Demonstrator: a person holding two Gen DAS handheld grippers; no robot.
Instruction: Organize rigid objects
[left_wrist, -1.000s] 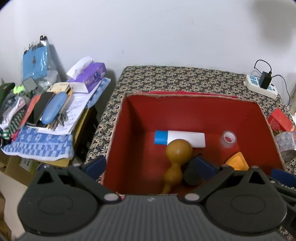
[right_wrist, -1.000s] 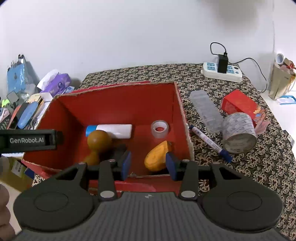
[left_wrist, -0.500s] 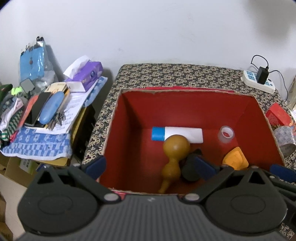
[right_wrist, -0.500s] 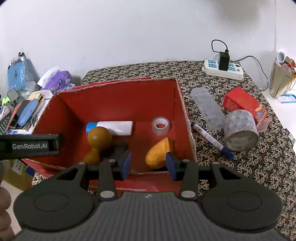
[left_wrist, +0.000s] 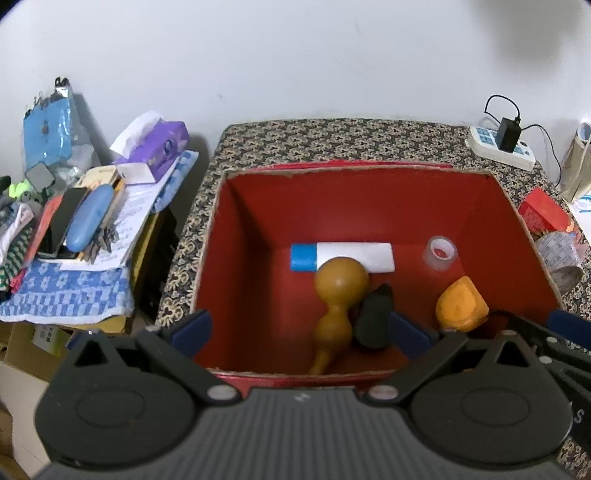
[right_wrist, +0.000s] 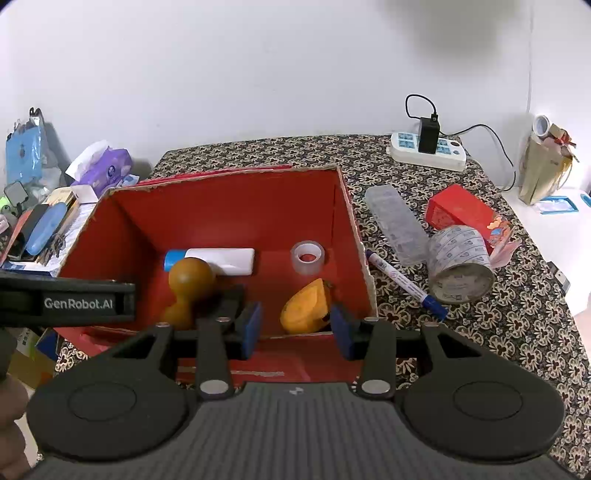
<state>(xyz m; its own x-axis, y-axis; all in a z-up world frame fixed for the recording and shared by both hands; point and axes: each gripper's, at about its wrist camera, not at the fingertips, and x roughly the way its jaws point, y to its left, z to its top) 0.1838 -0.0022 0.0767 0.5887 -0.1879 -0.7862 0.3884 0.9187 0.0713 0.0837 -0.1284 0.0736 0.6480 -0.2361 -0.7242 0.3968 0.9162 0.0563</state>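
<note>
Red box (right_wrist: 343, 206) holding gourd (left_wrist: 338, 291), left claw (left_wrist: 301, 328) spread wide, right claw (right_wrist: 295, 328) apart, both angled downward

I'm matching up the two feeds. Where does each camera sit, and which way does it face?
Left wrist: on the left gripper, looking down into the red box; its open fingers show.
Right wrist: on the right gripper, facing the box's near right corner and the pen; open fingers and the left gripper's arm show.
Shared: box, gourd, tape ring.

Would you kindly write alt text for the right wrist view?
The open right gripper hangs over a red box holding a gourd, orange tape measure, tape roll and white tube. A marker lies outside.
</note>
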